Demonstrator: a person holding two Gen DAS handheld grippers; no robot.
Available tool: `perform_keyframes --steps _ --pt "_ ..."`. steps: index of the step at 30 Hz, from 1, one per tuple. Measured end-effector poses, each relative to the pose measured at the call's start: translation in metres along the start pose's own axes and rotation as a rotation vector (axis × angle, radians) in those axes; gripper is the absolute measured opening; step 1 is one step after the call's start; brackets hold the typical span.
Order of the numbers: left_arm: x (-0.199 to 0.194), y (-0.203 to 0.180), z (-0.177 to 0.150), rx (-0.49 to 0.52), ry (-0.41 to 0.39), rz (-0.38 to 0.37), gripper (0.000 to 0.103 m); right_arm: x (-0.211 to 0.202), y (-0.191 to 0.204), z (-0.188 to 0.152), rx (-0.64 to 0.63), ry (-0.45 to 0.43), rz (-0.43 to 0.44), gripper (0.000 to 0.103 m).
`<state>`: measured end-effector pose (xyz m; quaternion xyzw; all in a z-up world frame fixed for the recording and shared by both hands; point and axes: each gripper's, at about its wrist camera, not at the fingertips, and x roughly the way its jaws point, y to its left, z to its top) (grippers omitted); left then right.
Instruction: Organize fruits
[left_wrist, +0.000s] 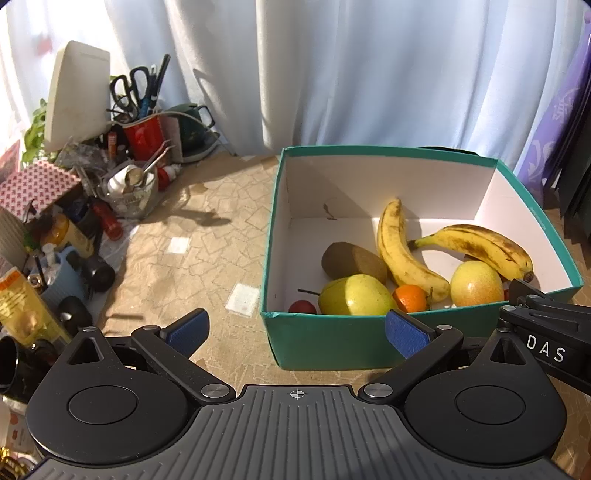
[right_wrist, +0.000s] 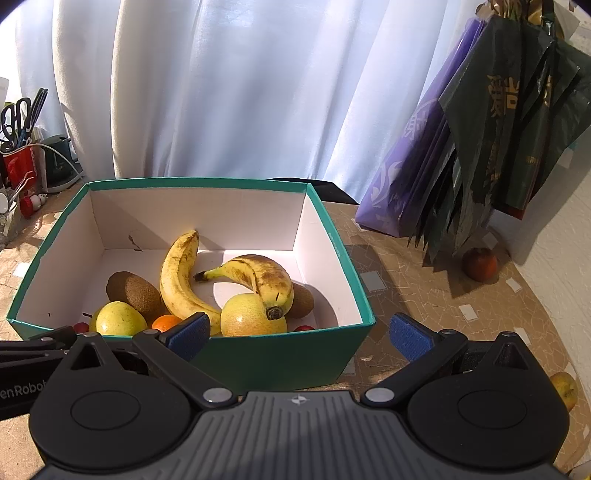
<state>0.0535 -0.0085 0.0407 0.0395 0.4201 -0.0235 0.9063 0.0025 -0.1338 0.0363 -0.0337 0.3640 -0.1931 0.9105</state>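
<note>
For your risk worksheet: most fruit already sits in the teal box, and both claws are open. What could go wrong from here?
1. The reddish fruit under the hanging bags may be overlooked or awkward to reach.
2. A fruit dropped into the teal box could bruise the spotted banana.

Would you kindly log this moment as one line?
left gripper: open | right gripper: open | teal box: fruit inside | reddish fruit: on table

A white curtain (left_wrist: 332, 74) fills the top of both views. At left in the left view, a red cup (left_wrist: 144, 134) holds scissors (left_wrist: 127, 86), beside a green kettle (left_wrist: 194, 129). Purple bags (right_wrist: 410, 162) and dark bags (right_wrist: 517, 122) hang at upper right in the right view.
</note>
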Motion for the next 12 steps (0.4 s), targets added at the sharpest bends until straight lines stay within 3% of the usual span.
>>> perform_keyframes --steps 12 --pt "-0.0002 -0.0015 0.0006 0.014 -0.009 -0.003 0.103 0.0015 -0.0013 0.0002 0.001 0.005 -0.003 0.103"
